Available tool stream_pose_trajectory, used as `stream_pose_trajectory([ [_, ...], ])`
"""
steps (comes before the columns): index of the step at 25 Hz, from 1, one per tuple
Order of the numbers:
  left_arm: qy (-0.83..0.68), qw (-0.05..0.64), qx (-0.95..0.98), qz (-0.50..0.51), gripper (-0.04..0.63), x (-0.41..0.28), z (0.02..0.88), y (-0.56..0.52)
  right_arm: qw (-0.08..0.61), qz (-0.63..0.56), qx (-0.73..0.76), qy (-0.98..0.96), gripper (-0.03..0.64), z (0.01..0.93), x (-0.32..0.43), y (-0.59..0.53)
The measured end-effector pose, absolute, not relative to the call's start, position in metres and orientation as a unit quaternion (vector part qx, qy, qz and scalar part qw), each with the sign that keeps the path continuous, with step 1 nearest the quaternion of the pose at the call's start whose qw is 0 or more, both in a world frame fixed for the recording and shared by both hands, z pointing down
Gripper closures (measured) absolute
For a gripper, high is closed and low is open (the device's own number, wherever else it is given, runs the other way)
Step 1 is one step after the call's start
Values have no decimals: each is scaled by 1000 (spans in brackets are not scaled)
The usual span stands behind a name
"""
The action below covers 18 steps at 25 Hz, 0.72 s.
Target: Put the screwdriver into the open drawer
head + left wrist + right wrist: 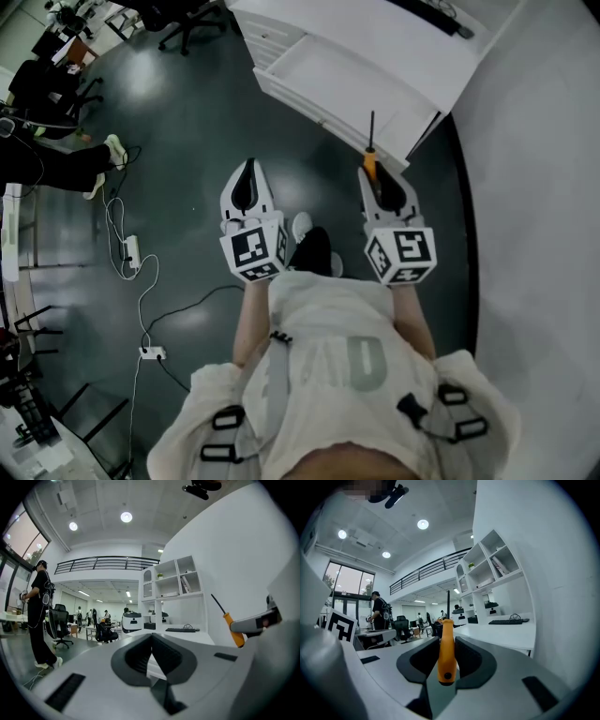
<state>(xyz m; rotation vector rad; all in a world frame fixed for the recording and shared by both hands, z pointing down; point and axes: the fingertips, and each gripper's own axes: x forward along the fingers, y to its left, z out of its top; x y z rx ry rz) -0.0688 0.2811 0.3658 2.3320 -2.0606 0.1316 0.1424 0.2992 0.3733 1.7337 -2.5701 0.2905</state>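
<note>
An orange-handled screwdriver (370, 161) with a black shaft sticks out of my right gripper (377, 180), which is shut on the handle. The shaft points at the front edge of the open white drawer (323, 75), whose inside shows nothing in it. In the right gripper view the handle (446, 653) stands upright between the dark pads. My left gripper (248, 178) hangs level to the left of the right one, over the dark floor, shut with nothing in it. The left gripper view shows the screwdriver (233, 629) off to its right.
The drawer belongs to a white cabinet (394, 37) set against a curved white wall (544, 187). Cables and power strips (131, 248) lie on the dark floor at left. A person (56, 164) stands at the far left, and office chairs (187, 23) stand further off.
</note>
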Motion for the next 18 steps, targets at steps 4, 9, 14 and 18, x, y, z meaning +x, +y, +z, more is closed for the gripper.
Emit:
stream_pose_trajectory([
  [4, -652, 15, 758, 30, 589, -69, 372, 263, 23, 82, 558, -826, 515, 380, 138, 289],
  [9, -634, 6, 773, 23, 589, -65, 368, 217, 24, 72, 577, -813, 515, 378, 143, 257],
  [14, -631, 1, 776, 24, 589, -67, 357, 168, 19, 70, 593, -802, 515, 367, 147, 214],
  [18, -634, 10, 773, 29, 589, -79, 365, 128, 23, 71, 586, -807, 515, 371, 136, 172],
])
